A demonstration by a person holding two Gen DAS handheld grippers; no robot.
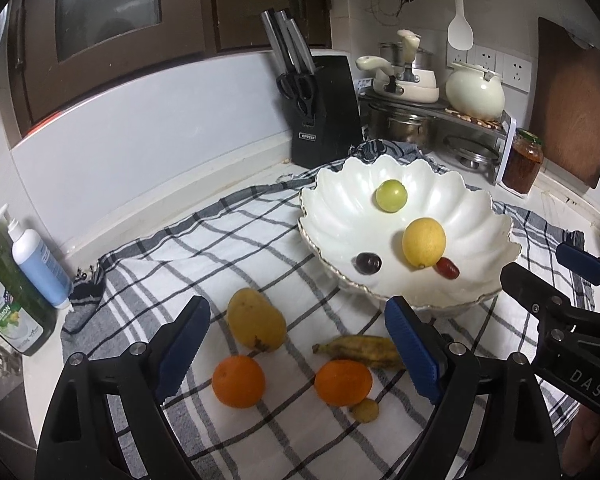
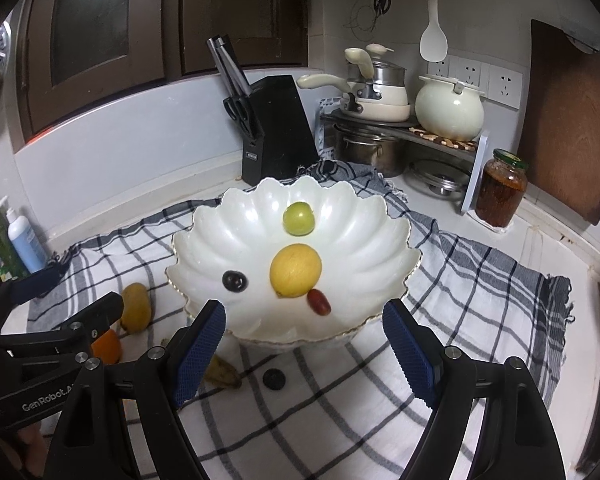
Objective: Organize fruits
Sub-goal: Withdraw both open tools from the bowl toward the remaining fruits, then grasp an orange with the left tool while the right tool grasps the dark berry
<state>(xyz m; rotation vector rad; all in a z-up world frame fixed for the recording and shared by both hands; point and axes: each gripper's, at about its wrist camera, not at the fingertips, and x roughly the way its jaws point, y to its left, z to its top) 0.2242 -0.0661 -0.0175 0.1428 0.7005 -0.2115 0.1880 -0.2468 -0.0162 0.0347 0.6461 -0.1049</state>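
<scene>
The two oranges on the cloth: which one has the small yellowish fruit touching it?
The right orange, below the banana; the left orange lies alone.

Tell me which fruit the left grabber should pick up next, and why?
Probably the round orange on the left. The open left gripper hangs just above it, holding nothing, and it lies on the checked cloth instead of in the white scalloped bowl, where a yellow lemon and green fruit already sit. Lowering the fingers around it looks like the shortest move.
</scene>
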